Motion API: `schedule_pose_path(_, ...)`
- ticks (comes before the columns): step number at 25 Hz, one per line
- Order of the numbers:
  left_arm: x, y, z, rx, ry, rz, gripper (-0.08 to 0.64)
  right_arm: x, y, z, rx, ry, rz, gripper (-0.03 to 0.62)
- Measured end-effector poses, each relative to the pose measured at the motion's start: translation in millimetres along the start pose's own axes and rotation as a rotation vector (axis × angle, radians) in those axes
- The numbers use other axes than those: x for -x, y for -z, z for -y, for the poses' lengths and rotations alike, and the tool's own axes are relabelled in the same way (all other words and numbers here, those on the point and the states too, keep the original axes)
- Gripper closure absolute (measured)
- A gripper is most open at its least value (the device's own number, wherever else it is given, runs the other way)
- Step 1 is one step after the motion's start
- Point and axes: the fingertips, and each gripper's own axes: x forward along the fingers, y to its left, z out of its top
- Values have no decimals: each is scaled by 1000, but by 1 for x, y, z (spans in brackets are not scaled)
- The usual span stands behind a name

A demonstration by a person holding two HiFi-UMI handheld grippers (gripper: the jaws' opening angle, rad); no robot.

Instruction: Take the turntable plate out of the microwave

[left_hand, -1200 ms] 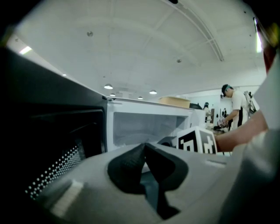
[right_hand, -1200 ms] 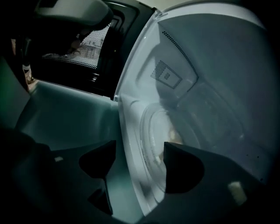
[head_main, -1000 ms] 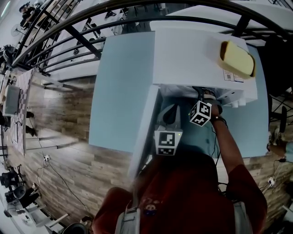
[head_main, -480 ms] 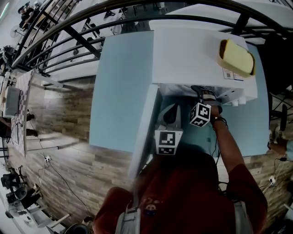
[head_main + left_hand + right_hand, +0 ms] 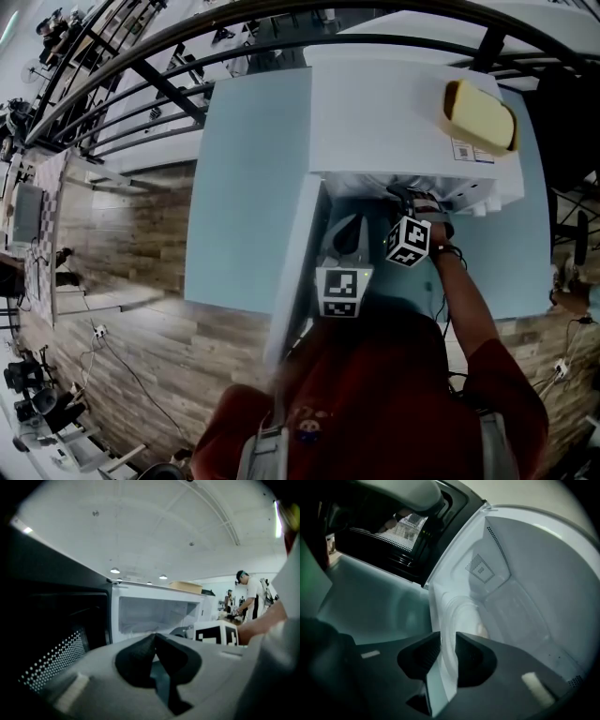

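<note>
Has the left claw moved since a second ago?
No. In the head view, the marker cube on the left claw sits just as close to the open microwave door as it did before.

Overhead plus two close microwave (image 5: 394, 112) views

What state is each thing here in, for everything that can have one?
Microwave door: open.
Turntable plate: not yet out, rim between the right jaws.
Left hand-held gripper: shut, empty.
Right hand-held gripper: jaws closing on the plate's rim.
</note>
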Motion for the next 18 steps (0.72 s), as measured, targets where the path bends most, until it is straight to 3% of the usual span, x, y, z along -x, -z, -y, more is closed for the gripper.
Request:
schedule_pose_path(2, 1, -1, -1, 0, -1, 1, 560, 3, -1, -1, 4, 7, -1, 516)
schedule_pose_path(12, 6, -3, 0, -7, -4, 9, 560, 11, 2, -5, 75, 36, -40, 554)
schedule_pose_path(18, 7, -3, 2, -5, -2, 12, 560, 18, 2, -9, 51, 30, -38, 569)
